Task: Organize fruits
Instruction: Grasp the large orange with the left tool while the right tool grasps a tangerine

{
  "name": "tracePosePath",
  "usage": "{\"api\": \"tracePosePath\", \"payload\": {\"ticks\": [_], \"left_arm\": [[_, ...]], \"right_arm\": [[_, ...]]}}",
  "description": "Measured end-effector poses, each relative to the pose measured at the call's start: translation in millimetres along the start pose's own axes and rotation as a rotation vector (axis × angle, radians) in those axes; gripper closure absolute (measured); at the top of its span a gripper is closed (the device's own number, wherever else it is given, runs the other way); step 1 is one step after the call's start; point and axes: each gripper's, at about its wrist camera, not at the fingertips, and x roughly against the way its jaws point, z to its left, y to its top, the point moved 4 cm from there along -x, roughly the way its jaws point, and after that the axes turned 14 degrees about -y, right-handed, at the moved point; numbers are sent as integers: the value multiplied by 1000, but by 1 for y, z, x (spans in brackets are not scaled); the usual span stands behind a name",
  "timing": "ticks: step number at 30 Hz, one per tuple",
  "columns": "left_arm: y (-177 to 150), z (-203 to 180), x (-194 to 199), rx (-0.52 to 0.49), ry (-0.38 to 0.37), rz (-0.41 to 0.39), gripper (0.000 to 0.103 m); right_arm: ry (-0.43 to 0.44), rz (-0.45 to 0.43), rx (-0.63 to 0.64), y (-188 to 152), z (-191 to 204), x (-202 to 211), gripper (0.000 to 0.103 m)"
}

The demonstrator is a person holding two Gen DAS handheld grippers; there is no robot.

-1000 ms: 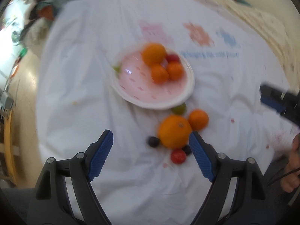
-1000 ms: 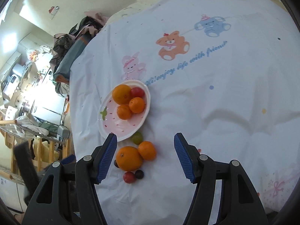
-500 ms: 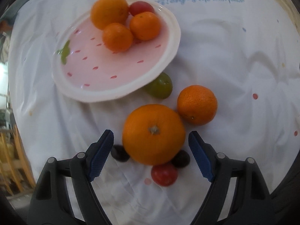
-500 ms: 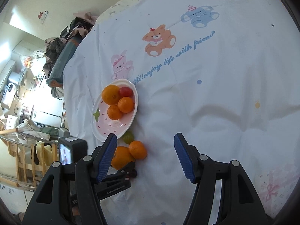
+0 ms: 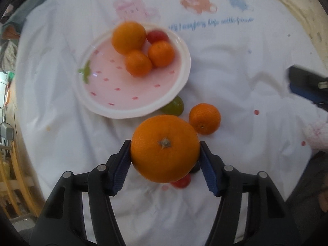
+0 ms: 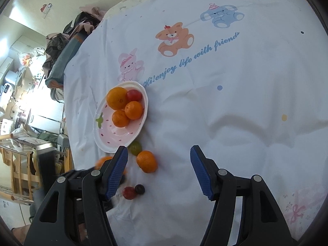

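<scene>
1. The left tongs point(image 5: 165, 157) were clamped on the large orange point(image 5: 165, 148), stem end facing the camera, near the strawberry plate point(image 5: 114, 110).
2. The right tongs point(image 6: 158, 168) gaped wide, holding nothing, above the bedsheet point(image 6: 235, 112).

A lived-in home: cartoon-bear bedsheet point(image 6: 225, 106), piled clothes point(image 6: 67, 34), and kitchen appliances point(image 6: 8, 86) beyond.
</scene>
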Motion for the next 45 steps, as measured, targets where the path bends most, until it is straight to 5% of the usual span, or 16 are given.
{"api": "tracePosePath", "payload": {"ticks": [12, 28, 38, 42, 45], "left_arm": [[-18, 68, 66, 95, -8, -158, 43], [-34, 117, 53, 305, -116, -164, 43], [-27, 115, 56, 290, -112, -174, 43], [-26, 112, 53, 281, -116, -172, 43], [-27, 112, 52, 275, -101, -173, 43]], "right_arm": [[-46, 3, 57, -11, 22, -13, 37], [-135, 137, 205, -28, 57, -77, 37], [-256, 135, 340, -35, 72, -106, 38], [-254, 136, 361, -36, 73, -109, 55], [-254, 118, 390, -37, 78, -104, 56]]}}
